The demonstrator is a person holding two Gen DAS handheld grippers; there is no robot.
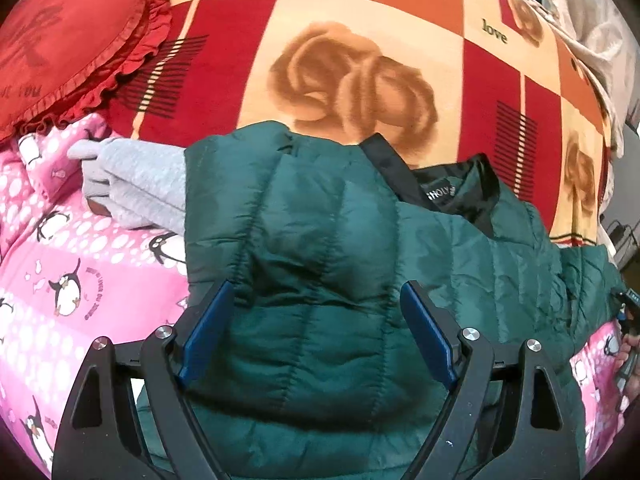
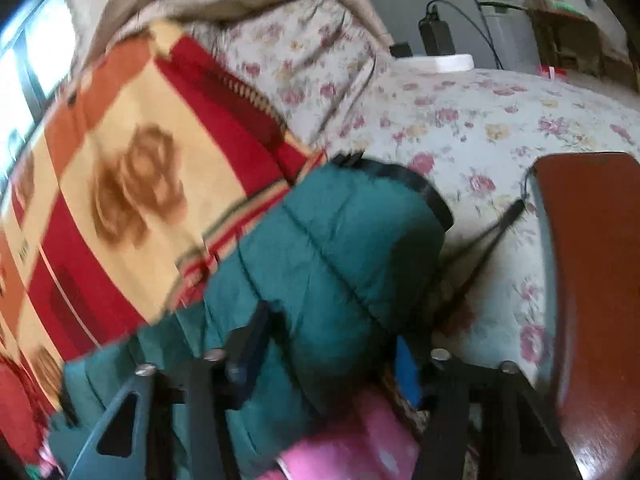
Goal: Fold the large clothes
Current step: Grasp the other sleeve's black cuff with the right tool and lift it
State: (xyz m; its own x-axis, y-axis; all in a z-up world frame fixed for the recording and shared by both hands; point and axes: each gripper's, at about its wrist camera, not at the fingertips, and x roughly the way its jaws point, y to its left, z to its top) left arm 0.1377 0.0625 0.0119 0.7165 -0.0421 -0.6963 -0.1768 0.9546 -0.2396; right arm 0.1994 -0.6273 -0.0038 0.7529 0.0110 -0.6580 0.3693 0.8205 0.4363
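**A:** Where's the garment?

**B:** The dark green quilted puffer jacket (image 1: 320, 248) lies on the bed, partly doubled over, across a pink penguin-print fleece blanket (image 1: 60, 280) and the edge of a red, orange and cream rose-patterned blanket (image 1: 352, 72). A grey knit sleeve or cuff (image 1: 136, 184) pokes out at its left side.

**B:** The left gripper (image 1: 320, 332) is spread wide, its blue pads either side of a puffy fold without pinching it. The right gripper (image 2: 328, 364) looks parted around the jacket's bunched end; that view is blurred, so I can't tell whether it has any grip.

**A:** How should this fold go?

**B:** I'd say pinch through both layers at a stitched seam, since slick padded fabric slips and springs back. Then carry both sides over level and press the air out.

**A:** Any writing?

**B:** "love" (image 1: 495, 31) is printed on the rose blanket. The jacket's black neck label (image 1: 440, 196) has upside-down letters I can't read. A red heart-shaped frilled cushion (image 1: 68, 40) carries lettering too, illegible.
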